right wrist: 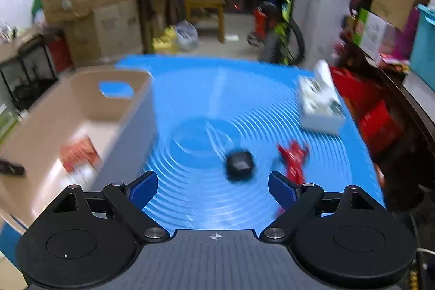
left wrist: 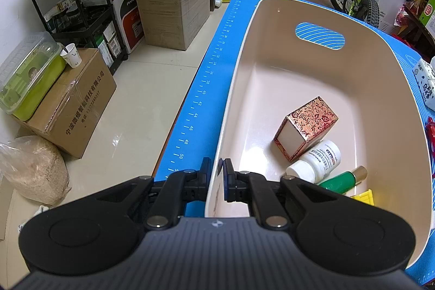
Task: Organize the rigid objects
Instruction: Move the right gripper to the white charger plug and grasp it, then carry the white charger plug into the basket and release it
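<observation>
Steadying beige bin rim with clenched left gripper; hovering right gripper spread, empty; probably lining up black case next.

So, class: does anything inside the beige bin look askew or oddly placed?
Yes. The red-and-gold patterned box sits tilted, leaning on the white bottle, which lies on its side. The green tube also lies flat beside it. Nothing looks spilled or damaged.
</observation>
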Demonstrator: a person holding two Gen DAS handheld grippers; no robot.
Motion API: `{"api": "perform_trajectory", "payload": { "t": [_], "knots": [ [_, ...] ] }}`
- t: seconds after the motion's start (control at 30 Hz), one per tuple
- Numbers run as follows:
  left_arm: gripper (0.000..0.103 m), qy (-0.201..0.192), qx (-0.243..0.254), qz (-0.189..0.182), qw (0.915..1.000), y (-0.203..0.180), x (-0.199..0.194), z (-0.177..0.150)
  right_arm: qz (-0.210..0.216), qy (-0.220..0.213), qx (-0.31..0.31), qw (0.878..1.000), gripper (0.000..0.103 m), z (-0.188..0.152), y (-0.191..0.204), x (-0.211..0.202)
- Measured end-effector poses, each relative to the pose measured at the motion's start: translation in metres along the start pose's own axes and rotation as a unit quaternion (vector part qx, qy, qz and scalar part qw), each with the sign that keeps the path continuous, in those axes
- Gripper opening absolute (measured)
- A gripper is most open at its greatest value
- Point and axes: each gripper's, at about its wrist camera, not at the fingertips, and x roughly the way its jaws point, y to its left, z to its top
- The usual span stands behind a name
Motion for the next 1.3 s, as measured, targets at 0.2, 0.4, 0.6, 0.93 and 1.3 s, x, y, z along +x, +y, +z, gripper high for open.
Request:
{"api": "perform_trajectory", "payload": {
  "t": [0.2,0.4,0.6,0.93,1.3],
  "knots": [
    [0.011,0.000,0.000,0.000,1.0000,0.001,0.000,0.000,-0.025,0.064,-0.013,0.998,0.091,-0.033,-0.025,0.019],
    [0.011,0.000,0.000,0.000,1.0000,0.001,0.000,0.000,-0.024,0.097,0.001,0.995,0.091,-0.054,-0.037,0.038],
    [0.011,0.000,0.000,0.000,1.0000,0.001,0.000,0.000,-0.019,0.124,0.010,0.992,0.087,-0.067,-0.038,0.055],
    [0.011,0.000,0.000,0.000,1.0000,0.001,0.000,0.000,0.008,0.139,0.059,0.988,0.076,-0.073,-0.053,0.063],
    [0.011,0.000,0.000,0.000,1.0000,0.001,0.000,0.000,0.000,0.087,0.037,0.996,0.065,-0.061,-0.047,0.045]
  ]
}}
